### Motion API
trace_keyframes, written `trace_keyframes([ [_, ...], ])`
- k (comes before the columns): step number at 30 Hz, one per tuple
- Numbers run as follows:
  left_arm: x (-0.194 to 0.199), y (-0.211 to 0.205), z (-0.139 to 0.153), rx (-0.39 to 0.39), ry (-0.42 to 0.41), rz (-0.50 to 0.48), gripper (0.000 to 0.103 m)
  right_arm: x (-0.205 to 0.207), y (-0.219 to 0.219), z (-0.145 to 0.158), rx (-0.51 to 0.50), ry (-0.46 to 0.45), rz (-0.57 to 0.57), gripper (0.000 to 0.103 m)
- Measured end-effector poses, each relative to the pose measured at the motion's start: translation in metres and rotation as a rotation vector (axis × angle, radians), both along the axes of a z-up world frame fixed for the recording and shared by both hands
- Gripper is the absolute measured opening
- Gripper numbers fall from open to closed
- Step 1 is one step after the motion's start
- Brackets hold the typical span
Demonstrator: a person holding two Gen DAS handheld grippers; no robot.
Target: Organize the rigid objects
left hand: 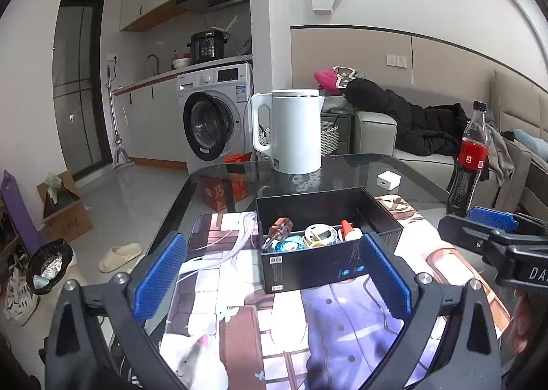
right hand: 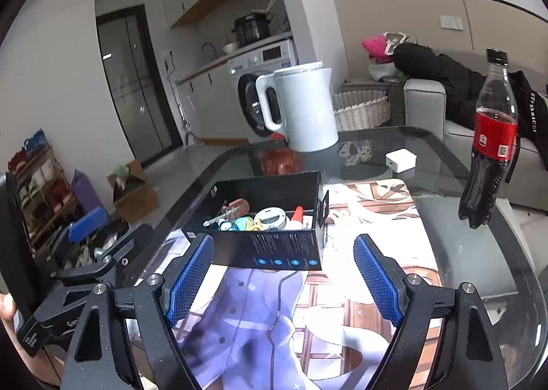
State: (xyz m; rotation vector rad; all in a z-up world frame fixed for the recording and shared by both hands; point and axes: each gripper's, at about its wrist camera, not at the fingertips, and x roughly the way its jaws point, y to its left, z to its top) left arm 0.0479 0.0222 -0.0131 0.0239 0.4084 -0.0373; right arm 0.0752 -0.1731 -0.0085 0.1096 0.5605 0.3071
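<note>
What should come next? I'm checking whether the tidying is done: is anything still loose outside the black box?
Probably reach the right gripper for the small white cube on the glass table. Both grippers are open and empty, the black box already holds the small items, and the cube lies loose beyond it.

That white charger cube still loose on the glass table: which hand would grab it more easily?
Probably the right gripper: the small white charger cube sits right of the black box, on its side. Both grippers are open and empty.
</note>
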Motion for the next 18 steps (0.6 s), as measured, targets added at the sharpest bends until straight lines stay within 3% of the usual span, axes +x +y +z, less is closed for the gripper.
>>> trace_keyframes([
  [5, -0.01, -0.001, 0.001, 0.052, -0.033, 0.027, 0.103, -0.015, 0.002, -0.006, -0.038, -0.072, -0.052, 0.091],
  [12, -0.012, -0.002, -0.004, 0.034, 0.009, -0.018, 0.103, -0.032, 0.023, -0.005, -0.11, -0.155, 0.017, 0.091],
  [18, -0.01, 0.003, -0.002, 0.014, 0.007, -0.011, 0.103, -0.037, 0.025, 0.006, -0.097, -0.203, 0.031, 0.091],
])
